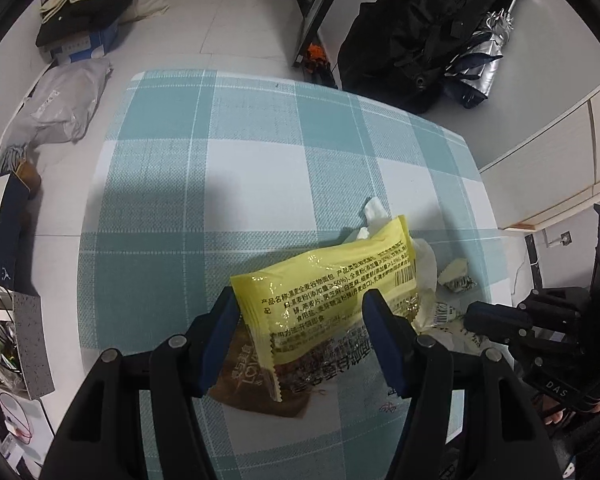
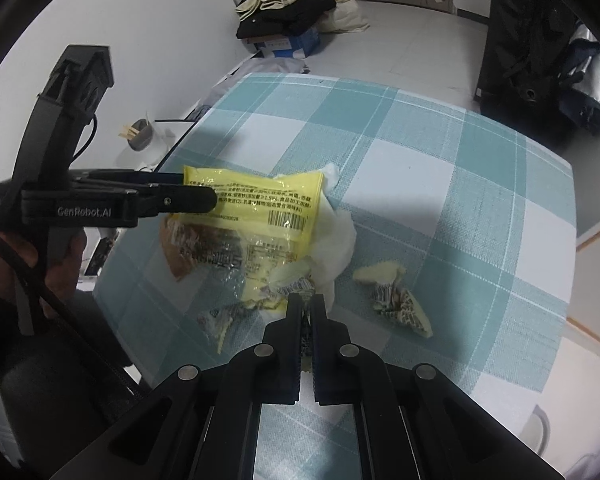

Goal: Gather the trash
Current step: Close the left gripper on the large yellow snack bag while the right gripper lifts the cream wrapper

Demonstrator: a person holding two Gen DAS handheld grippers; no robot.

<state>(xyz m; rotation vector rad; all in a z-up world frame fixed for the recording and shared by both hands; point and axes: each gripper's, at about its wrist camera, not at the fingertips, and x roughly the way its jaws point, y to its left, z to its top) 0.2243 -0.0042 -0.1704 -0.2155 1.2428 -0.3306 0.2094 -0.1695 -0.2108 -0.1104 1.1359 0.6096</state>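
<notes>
A yellow and clear bread wrapper [image 1: 332,292] lies on the teal checked table [image 1: 220,160], over white tissue [image 1: 424,276] and brown packaging. My left gripper [image 1: 300,312] is open, its jaws on either side of the wrapper's near end; it also shows in the right wrist view [image 2: 204,196]. My right gripper [image 2: 306,304] is shut on a small crumpled wrapper [image 2: 296,286] at the edge of the pile. Another crumpled striped wrapper [image 2: 396,300] lies apart to the right.
The table edge [image 2: 572,200] is at the right. On the floor are a black bag [image 1: 420,32], folded clothes on a box [image 1: 88,8] and a grey parcel [image 1: 64,104]. Clutter and cables [image 1: 4,340] lie left of the table.
</notes>
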